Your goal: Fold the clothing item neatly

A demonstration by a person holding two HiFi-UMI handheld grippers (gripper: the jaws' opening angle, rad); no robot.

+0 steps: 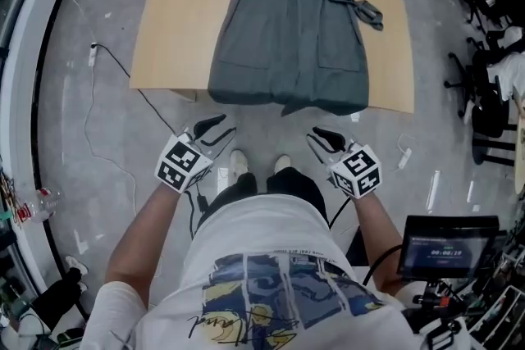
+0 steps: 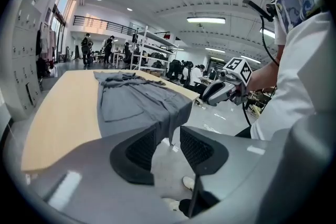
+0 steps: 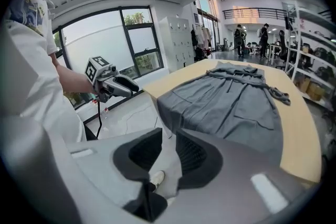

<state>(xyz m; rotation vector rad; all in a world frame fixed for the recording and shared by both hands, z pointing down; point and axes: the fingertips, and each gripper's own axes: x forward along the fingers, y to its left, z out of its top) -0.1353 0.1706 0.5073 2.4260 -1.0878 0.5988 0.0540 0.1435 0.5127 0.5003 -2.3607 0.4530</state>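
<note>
A grey belted garment [image 1: 287, 37] lies spread flat on the light wooden table [image 1: 172, 29], its hem hanging slightly over the near edge. My left gripper [image 1: 212, 131] hovers over the floor short of that edge, below the hem's left corner, jaws apart and empty. My right gripper [image 1: 321, 139] hovers likewise below the hem's right corner, open and empty. In the left gripper view the jaws [image 2: 169, 136] frame the hem of the garment [image 2: 136, 99], with the right gripper [image 2: 220, 91] beyond. The right gripper view shows its jaws [image 3: 169, 147], the garment [image 3: 226, 102] and the left gripper [image 3: 118, 85].
The person's shoes [image 1: 238, 164] stand on the grey floor between the grippers. A cable [image 1: 115, 70] trails on the floor at left. Black office chairs [image 1: 484, 94] crowd the right side. A small monitor [image 1: 447, 246] sits at lower right. People and shelving [image 2: 152, 52] are far behind the table.
</note>
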